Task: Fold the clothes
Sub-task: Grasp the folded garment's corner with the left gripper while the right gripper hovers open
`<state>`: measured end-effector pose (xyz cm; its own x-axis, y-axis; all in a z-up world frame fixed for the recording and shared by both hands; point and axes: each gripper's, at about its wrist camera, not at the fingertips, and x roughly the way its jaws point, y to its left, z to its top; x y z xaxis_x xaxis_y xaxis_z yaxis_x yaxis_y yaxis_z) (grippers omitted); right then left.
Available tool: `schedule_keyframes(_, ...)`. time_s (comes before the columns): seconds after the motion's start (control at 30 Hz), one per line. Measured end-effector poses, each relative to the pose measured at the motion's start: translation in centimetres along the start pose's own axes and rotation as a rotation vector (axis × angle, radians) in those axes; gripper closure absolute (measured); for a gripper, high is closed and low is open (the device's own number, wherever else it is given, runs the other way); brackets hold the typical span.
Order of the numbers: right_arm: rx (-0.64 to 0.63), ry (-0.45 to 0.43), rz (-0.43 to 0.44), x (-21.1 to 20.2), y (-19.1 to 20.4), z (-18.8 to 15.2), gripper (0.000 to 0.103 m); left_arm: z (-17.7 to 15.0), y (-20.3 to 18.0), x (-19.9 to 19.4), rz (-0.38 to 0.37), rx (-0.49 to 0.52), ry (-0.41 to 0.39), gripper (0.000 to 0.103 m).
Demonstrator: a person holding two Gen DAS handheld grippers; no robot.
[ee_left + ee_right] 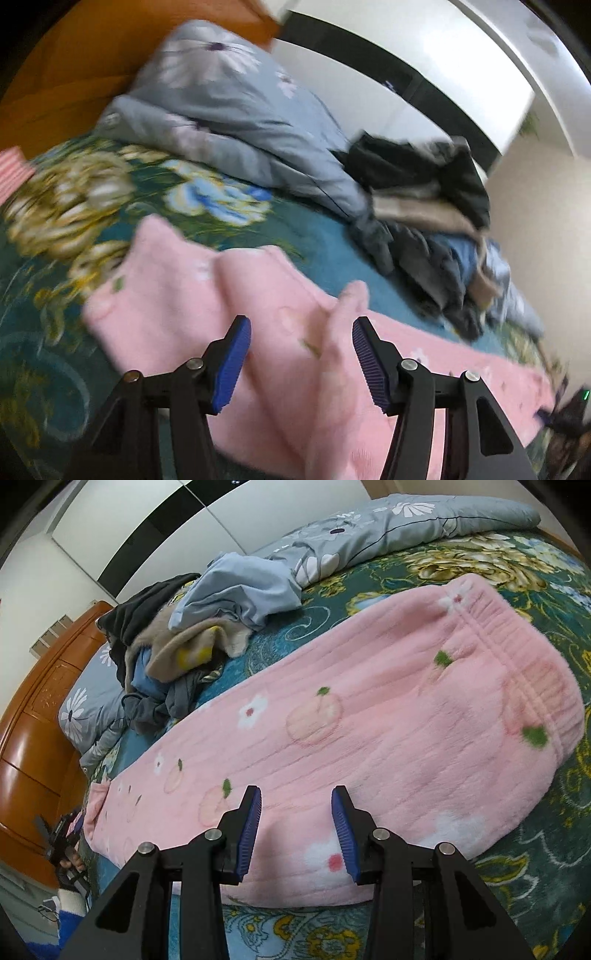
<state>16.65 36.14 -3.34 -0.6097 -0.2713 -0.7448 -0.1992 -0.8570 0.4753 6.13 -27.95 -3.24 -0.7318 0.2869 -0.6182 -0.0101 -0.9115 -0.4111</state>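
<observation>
Trousers: pink fleece trousers (369,731) lie flat along the bedspread (535,849), waistband toward 2 o'clock in the right view, legs running to 8 o'clock.
Left gripper (301,363): jaws apart, empty, above a raised fold of the pink fabric; the left view is blurred.
Right gripper (296,834): jaws apart, empty, over the trousers' near edge.
Pile: mixed clothes (177,642) heaped at 10 o'clock, apart from the trousers.
Duvet: grey flowered duvet (388,528) at 12 o'clock.
</observation>
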Motion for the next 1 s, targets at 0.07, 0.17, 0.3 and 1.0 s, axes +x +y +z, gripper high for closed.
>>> schedule_keyframes(0.07,-0.005,0.004,-0.003,0.0,0.2,-0.1,0.062,0.7,-1.2,1.7,-0.024,0.049,0.069,0.042)
schedule_keyframes(0.17,0.002,0.005,-0.005,0.0,0.2,-0.2,0.062,1.1,-2.3,3.5,-0.052,0.098,0.141,0.043)
schedule_keyframes(0.3,0.008,0.01,-0.013,0.0,0.0,-0.5,0.062,0.8,-2.5,3.3,-0.101,0.088,0.157,0.092)
schedule_keyframes(1.0,-0.001,0.042,-0.021,2.0,1.1,-0.2,0.062,-4.1,11.5,-3.7,0.223,-0.44,-0.089,0.087)
